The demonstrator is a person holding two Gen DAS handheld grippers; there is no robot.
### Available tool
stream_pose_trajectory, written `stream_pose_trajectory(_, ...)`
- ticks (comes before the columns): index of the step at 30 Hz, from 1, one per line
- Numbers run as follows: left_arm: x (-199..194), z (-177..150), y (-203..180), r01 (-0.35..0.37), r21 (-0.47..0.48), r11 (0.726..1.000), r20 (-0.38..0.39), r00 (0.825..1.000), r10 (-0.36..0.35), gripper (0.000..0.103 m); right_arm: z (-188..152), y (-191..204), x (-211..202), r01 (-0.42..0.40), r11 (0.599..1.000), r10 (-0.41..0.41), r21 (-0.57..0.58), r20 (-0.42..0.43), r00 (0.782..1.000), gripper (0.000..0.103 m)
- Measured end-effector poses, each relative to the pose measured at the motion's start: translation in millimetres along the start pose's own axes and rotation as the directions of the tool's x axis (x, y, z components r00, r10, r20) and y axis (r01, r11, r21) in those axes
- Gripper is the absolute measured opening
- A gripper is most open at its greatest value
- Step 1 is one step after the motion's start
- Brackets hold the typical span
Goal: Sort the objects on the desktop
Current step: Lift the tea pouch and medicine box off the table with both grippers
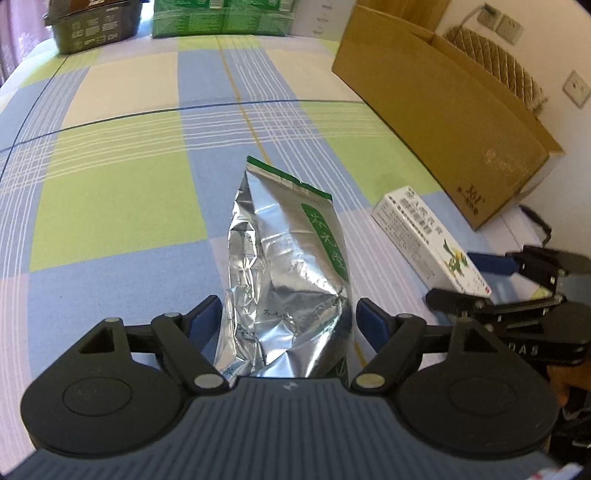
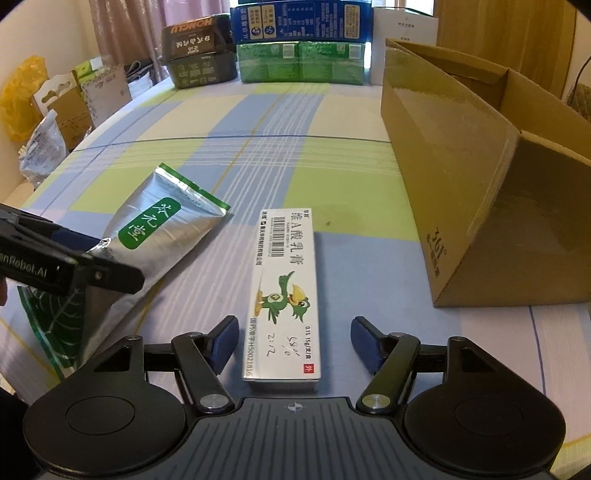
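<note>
A silver foil pouch (image 1: 284, 266) with a green label lies flat on the checked cloth, and in the right wrist view the pouch (image 2: 159, 236) points away to the right. My left gripper (image 1: 288, 319) is open, its blue pads (image 1: 205, 321) on either side of the pouch's near end, close to its edges. A white medicine box (image 2: 284, 295) with a green bird drawing lies lengthwise between the open jaws of my right gripper (image 2: 293, 341), with a gap on each side. The left wrist view shows the right gripper (image 1: 476, 280) at that box (image 1: 417, 229).
An open cardboard box (image 2: 461, 184) stands at the right, also in the left wrist view (image 1: 443, 122). Green packs (image 2: 299, 62), a blue carton (image 2: 299, 18) and a dark box (image 2: 199, 55) line the far end. Bags and cartons (image 2: 66, 103) crowd the left edge.
</note>
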State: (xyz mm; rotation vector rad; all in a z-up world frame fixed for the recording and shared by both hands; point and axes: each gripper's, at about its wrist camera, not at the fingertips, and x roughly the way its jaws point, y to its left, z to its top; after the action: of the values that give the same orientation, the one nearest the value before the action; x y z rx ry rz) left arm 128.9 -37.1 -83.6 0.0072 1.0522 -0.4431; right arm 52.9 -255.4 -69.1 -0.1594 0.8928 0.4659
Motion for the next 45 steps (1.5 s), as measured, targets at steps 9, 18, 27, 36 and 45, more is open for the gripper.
stream_pose_trajectory(9, 4.0, -5.9, -17.6, -0.095, 0.067, 0.993, 0.018, 0.995, 0.094, 0.066, -2.0, 2.4, 3.7, 0.021, 1.0, -0.021, 0.013, 0.038, 0.999, 0.065)
stream_pose_trajectory(18, 0.2, -5.8, -19.8, -0.093, 0.05, 0.994, 0.043, 0.995, 0.091, 0.045, -8.1, 3.7, 2.6, 0.042, 0.999, -0.041, -0.004, 0.052, 0.998, 0.065)
stream_pose_trajectory(27, 0.7, -4.5, -23.6, -0.1, 0.054, 0.994, 0.058, 0.994, 0.097, 0.045, -8.2, 6.4, 3.8, 0.048, 0.999, -0.048, -0.008, 0.065, 0.997, 0.06)
stream_pose_trajectory(36, 1.9, -4.2, -24.2, -0.103, 0.056, 0.993, 0.061, 0.993, 0.1, 0.045, -4.9, 15.1, 5.7, 0.041, 0.999, -0.038, -0.035, 0.077, 0.996, 0.036)
stream_pose_trajectory(45, 0.6, -4.1, -25.7, -0.106, 0.062, 0.992, 0.06, 0.993, 0.102, 0.045, -3.3, 14.7, 2.5, 0.028, 0.999, -0.026, -0.026, 0.06, 0.998, 0.036)
